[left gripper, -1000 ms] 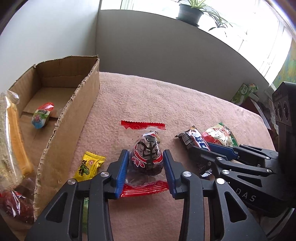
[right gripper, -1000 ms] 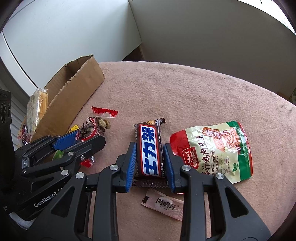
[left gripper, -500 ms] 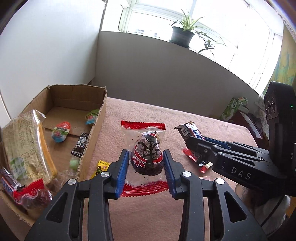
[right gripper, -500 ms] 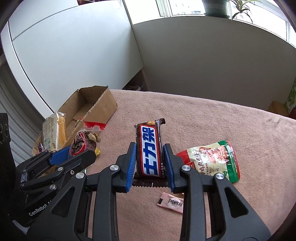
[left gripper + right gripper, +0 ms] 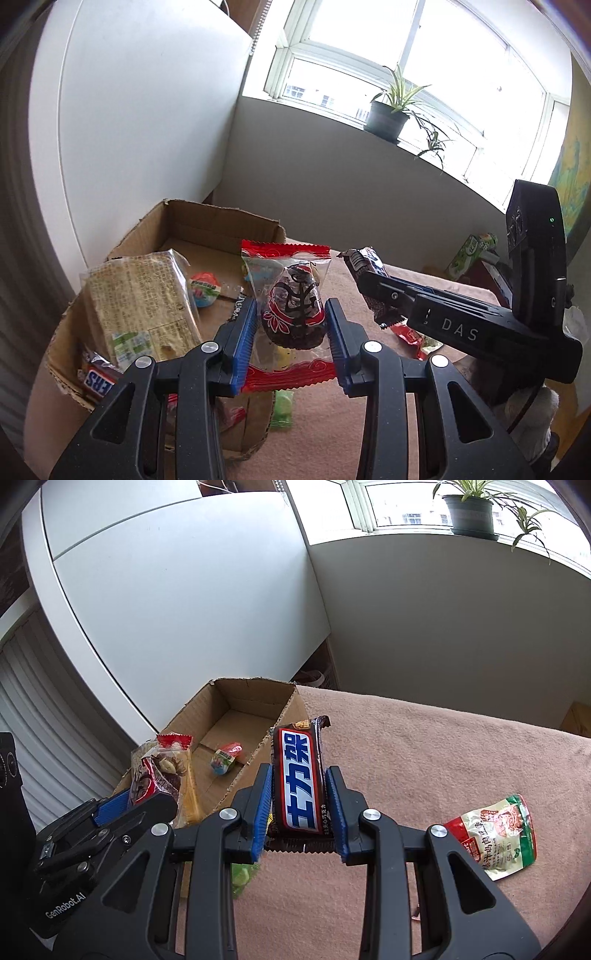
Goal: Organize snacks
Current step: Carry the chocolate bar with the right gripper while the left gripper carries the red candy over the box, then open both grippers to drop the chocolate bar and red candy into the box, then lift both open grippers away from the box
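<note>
Got the clear-wrapped dark snack cake [image 5: 293, 314] pinched in my left hand-held gripper [image 5: 291, 332], blue pads squeezing both sides, and it's up in the air right above the cardboard box [image 5: 207, 225]. My right hand-held gripper [image 5: 298, 808] is clamped on the chocolate bar [image 5: 300, 781], also lifted, just beside the box's near wall. Inside the box I can see a big cracker pack [image 5: 138, 306], a small egg-shaped candy [image 5: 205, 293] and another chocolate bar [image 5: 99, 382]. A red and green snack pouch [image 5: 496, 836] lies on the pink-covered counter [image 5: 443, 757], well apart from the box.
</note>
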`<state>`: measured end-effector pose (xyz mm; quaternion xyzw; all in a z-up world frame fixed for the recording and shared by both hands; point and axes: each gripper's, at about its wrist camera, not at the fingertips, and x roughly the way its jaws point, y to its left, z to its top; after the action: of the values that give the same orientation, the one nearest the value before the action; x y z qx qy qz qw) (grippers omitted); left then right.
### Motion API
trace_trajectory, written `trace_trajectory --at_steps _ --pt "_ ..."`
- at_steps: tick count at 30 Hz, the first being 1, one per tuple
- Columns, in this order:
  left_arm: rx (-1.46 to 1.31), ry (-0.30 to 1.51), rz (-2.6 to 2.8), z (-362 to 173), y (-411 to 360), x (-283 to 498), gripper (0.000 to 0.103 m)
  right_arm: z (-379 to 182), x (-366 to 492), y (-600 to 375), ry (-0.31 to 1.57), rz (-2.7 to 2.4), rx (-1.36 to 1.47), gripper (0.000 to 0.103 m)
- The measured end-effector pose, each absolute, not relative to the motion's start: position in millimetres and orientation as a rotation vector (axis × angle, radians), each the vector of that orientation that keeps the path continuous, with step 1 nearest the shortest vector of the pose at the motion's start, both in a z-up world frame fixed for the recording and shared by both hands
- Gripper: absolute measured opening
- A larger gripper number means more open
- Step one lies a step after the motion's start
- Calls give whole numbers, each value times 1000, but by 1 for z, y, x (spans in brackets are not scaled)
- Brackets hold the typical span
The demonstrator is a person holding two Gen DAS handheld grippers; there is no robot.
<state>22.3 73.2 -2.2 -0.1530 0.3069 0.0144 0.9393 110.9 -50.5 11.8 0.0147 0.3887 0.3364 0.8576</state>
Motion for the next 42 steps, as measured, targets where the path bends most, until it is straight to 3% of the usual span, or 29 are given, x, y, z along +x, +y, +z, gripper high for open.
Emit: trace_trajectory --at_steps 25,27,29,31,33,42 --pt "-351 667 81 -16 119 34 36 -11 149 33 858 762 65 31" --pt "-348 673 79 -18 119 36 37 -9 148 35 847 759 55 35" --pt "-338 677 85 -18 118 37 38 -7 147 36 831 752 52 56" --pt "-335 680 89 -19 119 37 40 -5 147 34 817 746 56 64" --pt "-337 677 96 -19 120 36 48 -3 147 31 815 741 54 64" --pt "-349 663 98 -16 126 28 48 5 134 17 790 729 60 74"
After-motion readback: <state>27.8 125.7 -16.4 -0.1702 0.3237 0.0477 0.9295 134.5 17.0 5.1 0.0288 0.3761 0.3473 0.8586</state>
